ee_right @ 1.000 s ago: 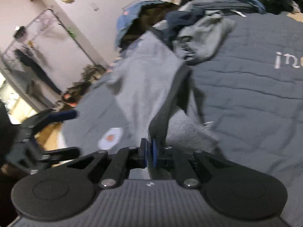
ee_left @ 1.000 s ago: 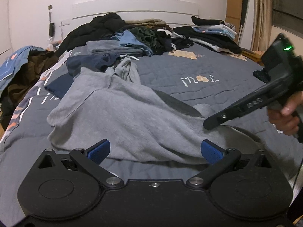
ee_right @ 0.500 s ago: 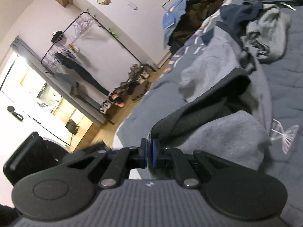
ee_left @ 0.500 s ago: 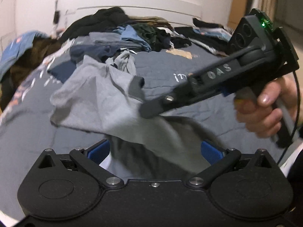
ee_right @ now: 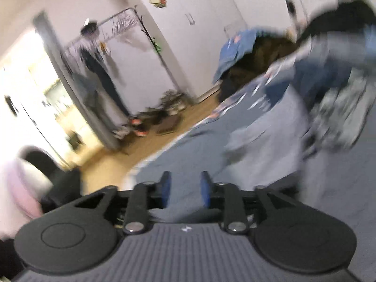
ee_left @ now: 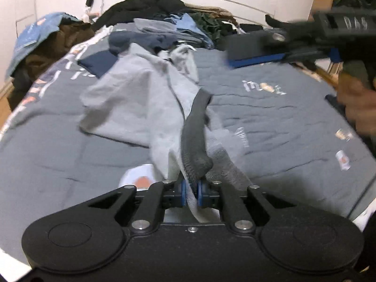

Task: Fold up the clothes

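Observation:
A light grey sweatshirt (ee_left: pixel 141 98) with a dark ribbed band (ee_left: pixel 195 141) lies stretched across the grey bed (ee_left: pixel 282 122). My left gripper (ee_left: pixel 190 192) is shut on the dark band and the grey cloth beside it, at the near edge of the bed. My right gripper (ee_right: pixel 184 190) is open and empty; its view is blurred and shows the sweatshirt (ee_right: pixel 277 122) ahead. It also appears in the left wrist view (ee_left: pixel 256 54) at the upper right, above the bed, held by a hand.
A heap of dark, blue and grey clothes (ee_left: pixel 164 21) covers the far end of the bed by the white headboard. More clothes (ee_left: pixel 37 37) hang off the left side. In the right wrist view, a clothes rack (ee_right: pixel 101 54) and shoes stand on the wooden floor.
My left gripper has closed on the sweatshirt's dark band. My right gripper has let go of that band, opened, and swung up and away to the right.

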### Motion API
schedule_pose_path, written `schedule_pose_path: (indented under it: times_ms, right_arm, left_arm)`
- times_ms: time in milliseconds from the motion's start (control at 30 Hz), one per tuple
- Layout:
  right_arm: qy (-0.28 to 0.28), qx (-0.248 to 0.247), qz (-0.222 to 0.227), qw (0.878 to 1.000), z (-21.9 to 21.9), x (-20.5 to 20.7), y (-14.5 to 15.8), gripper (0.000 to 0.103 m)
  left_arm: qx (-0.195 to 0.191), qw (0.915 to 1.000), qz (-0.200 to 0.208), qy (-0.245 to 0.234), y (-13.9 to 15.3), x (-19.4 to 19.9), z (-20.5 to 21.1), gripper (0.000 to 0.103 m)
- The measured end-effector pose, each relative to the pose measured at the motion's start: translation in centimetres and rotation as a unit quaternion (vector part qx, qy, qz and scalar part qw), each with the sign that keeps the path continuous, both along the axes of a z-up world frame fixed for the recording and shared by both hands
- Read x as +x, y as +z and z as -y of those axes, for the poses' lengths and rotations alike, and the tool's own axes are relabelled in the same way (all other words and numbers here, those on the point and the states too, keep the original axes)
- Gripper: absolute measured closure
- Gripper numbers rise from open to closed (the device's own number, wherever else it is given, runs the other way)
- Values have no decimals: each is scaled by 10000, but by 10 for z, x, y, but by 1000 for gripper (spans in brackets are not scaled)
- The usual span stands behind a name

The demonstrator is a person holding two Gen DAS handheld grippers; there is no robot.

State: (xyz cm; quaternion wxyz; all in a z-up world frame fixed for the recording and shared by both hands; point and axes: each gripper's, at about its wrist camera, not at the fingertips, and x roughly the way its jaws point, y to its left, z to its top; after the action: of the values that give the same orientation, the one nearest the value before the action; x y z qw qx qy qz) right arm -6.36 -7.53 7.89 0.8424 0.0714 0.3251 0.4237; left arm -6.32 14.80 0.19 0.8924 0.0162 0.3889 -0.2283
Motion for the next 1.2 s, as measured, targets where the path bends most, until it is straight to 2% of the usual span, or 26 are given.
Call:
schedule_pose_path:
  times_ms: [67,133,233,333,500,700,800,867,1033,1133,1167,1200]
  right_arm:
    - [-184,-663,463,9966,7,4,-3,64]
    - [-136,-1350,1029,9854,14,8,-16,61]
    - [22,-2344,1744,9564,14,10,-43,60]
    - [457,-2924,2404,9244,2,10,-69,60]
    - [1357,-3570,3446,8575,-31,6,-94,60]
    - [2084,-4104,4614,7584,-43,0,-110,59]
    - [2578,-4405,4851,7100,-43,-2,-119,58]
    - [2846,-4516,4898,6893,-41,-6,-121,56]
    - [3115,-4612,5065,6586,-39,-16,-125,43]
    - [3249,-4695,5412,6173,-42,-15,-137,38]
    - [3325,-4744,5568,5953,-43,-16,-143,38]
    - [3397,-4756,5669,5805,-45,-16,-148,38]
  left_arm:
    - [158,9999,48,-3,2,1,-11,94]
    - [258,9996,43,-57,2,3,-15,94]
    - [365,9992,45,-125,1,5,-18,94]
    - [398,9992,-3,-105,-3,8,-24,94]
    - [358,9993,-90,-101,-6,9,-31,94]
    - [288,9994,-117,-117,-6,9,-38,94]
    - [245,9995,-133,-119,-5,9,-40,93]
    - [238,9995,-132,-134,-5,10,-41,93]
    - [218,9996,-143,-114,-6,14,-42,93]
    - [209,9996,-153,-102,-7,15,-42,93]
    - [206,9996,-156,-96,-7,15,-42,93]
    - [209,9996,-157,-91,-7,15,-43,93]
